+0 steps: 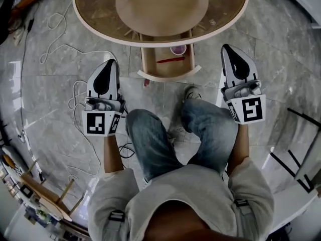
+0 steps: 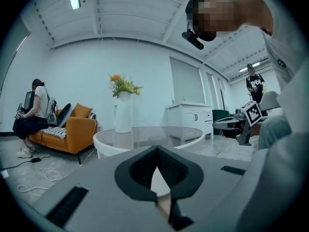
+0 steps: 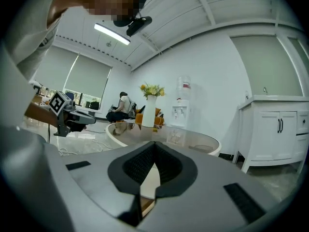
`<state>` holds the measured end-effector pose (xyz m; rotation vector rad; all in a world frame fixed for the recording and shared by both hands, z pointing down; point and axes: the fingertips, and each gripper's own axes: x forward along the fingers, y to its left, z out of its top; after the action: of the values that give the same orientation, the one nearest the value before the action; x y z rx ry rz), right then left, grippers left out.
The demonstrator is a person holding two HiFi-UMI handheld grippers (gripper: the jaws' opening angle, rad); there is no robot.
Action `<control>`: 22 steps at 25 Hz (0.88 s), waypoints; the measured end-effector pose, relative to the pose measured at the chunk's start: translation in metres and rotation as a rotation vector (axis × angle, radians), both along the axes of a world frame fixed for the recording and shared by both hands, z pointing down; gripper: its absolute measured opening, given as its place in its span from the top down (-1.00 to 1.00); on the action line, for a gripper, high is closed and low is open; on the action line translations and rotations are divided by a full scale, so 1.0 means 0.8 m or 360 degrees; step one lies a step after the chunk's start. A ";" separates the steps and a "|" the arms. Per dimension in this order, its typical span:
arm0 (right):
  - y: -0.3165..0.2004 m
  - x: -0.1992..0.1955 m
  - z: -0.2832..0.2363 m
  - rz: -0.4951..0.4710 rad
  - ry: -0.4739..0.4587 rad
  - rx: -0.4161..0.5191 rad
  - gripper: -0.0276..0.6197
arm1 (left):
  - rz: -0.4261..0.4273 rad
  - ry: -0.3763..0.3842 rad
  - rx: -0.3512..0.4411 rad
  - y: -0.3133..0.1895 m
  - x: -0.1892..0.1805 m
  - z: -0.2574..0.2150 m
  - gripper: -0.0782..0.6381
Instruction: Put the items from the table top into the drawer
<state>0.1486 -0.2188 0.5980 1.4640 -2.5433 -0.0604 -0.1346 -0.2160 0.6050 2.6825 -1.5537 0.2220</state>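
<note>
The open wooden drawer (image 1: 150,64) juts out from under the round table (image 1: 90,21) toward my knees. Inside it lie a red pen-like stick (image 1: 170,60) and a small purple cup (image 1: 178,49). My left gripper (image 1: 111,62) hangs left of the drawer, jaws shut and empty, as the left gripper view confirms (image 2: 156,151). My right gripper (image 1: 225,47) hangs right of the drawer, also shut with nothing between its pads (image 3: 154,146). Both point about level at the table's rim (image 2: 145,138). I see no loose item on the table top from the head view.
A white vase of flowers (image 2: 123,115) stands on the table. White cables (image 1: 55,34) trail over the tiled floor on the left, and a small red thing (image 1: 146,83) lies below the drawer front. An orange sofa (image 2: 72,129) with a seated person and a white cabinet (image 2: 193,120) stand beyond.
</note>
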 end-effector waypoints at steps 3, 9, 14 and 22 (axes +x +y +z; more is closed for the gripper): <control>-0.014 0.003 -0.003 0.0023 -0.0013 -0.0045 0.84 | -0.0061 -0.0027 -0.0093 -0.011 -0.004 -0.007 0.74; -0.037 0.007 -0.075 0.0094 -0.0061 -0.0091 0.84 | -0.0183 -0.0023 -0.0202 -0.024 -0.003 -0.073 0.74; -0.027 0.014 -0.148 0.0074 -0.0014 -0.0280 0.84 | -0.0176 -0.0052 -0.0258 -0.029 0.015 -0.165 0.74; -0.027 -0.001 -0.337 0.0014 -0.0045 -0.0394 0.84 | -0.0246 -0.0022 -0.0339 -0.020 0.020 -0.355 0.74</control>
<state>0.1481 -0.2401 0.3287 1.3882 -2.4604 0.2688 -0.1188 -0.2318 0.3212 2.3941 -1.6294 0.3772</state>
